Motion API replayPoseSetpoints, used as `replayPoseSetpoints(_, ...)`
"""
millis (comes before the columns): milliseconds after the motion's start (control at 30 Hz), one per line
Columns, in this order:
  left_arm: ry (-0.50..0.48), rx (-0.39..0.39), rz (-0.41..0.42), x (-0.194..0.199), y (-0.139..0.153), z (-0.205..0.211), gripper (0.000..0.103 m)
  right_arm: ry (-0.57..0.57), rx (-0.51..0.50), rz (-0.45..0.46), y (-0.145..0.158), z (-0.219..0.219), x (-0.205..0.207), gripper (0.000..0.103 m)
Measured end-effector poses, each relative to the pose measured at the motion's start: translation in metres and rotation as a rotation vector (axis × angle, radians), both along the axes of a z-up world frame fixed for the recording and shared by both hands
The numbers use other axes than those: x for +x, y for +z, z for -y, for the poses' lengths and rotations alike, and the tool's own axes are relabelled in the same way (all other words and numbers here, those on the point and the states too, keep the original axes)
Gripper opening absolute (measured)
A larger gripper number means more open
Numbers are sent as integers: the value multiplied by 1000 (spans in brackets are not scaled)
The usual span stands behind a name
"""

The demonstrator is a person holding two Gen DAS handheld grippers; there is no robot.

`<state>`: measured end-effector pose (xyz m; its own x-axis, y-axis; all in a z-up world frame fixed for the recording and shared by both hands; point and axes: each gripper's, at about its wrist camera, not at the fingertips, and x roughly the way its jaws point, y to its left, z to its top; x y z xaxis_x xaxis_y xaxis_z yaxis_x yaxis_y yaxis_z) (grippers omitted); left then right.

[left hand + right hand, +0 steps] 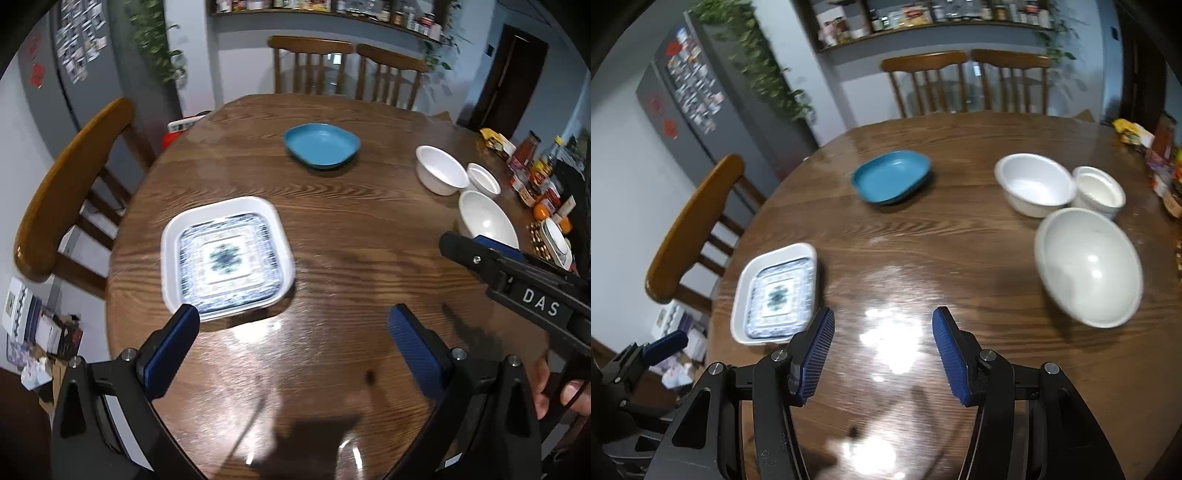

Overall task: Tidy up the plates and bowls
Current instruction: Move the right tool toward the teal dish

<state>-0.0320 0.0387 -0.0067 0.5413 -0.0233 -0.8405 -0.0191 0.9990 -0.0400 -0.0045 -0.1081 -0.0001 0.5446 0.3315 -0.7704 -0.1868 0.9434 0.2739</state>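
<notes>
Both grippers hang empty above the desk (923, 236). The left gripper (291, 325) is wide open, its fingers at the square plates (227, 258) in the left of the frame. The right gripper (882, 332) is half open; the bowls (1086, 266) lie at upper right.

A round wooden desk (332, 229) fills the centre. Two wooden chairs (347, 70) stand at the top, a third chair (70, 184) at left. Jars (535, 173) crowd the right edge.

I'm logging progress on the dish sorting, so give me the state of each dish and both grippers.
Patterned plate: nested in white square dish.
Blue dish: alone, upright.
Three white bowls: upright, unstacked, clustered.
Left gripper: open, empty.
Right gripper: open, empty.
</notes>
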Motion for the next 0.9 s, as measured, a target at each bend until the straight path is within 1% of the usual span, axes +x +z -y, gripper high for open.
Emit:
replayPoseSetpoints(167, -29, -8, -1, 11, -1, 27, 102, -46, -9, -14, -1, 31, 4, 56)
replayPoseSetpoints(433, -35, -35, -12, 23, -6, 51, 102, -65, -30, -29, -3, 63, 14, 56)
replayPoseSetpoints(600, -17, -70, -26, 34, -11, 57, 102, -56, -44, -40, -5, 71, 27, 56)
replayPoseSetpoints(733, 2, -106, -42, 43, -15, 59, 102, -30, -66, -40, -6, 66, 41, 56)
replayPoseSetpoints(767, 8, -100, -38, 44, -16, 58, 102, -25, -65, -45, -7, 64, 46, 56)
replayPoseSetpoints(833, 26, -56, -27, 43, -19, 58, 102, -17, -49, -54, -9, 61, 52, 56)
replayPoseSetpoints(900, 47, -31, -13, 39, -22, 54, 102, 1, -31, -60, -12, 57, 54, 56)
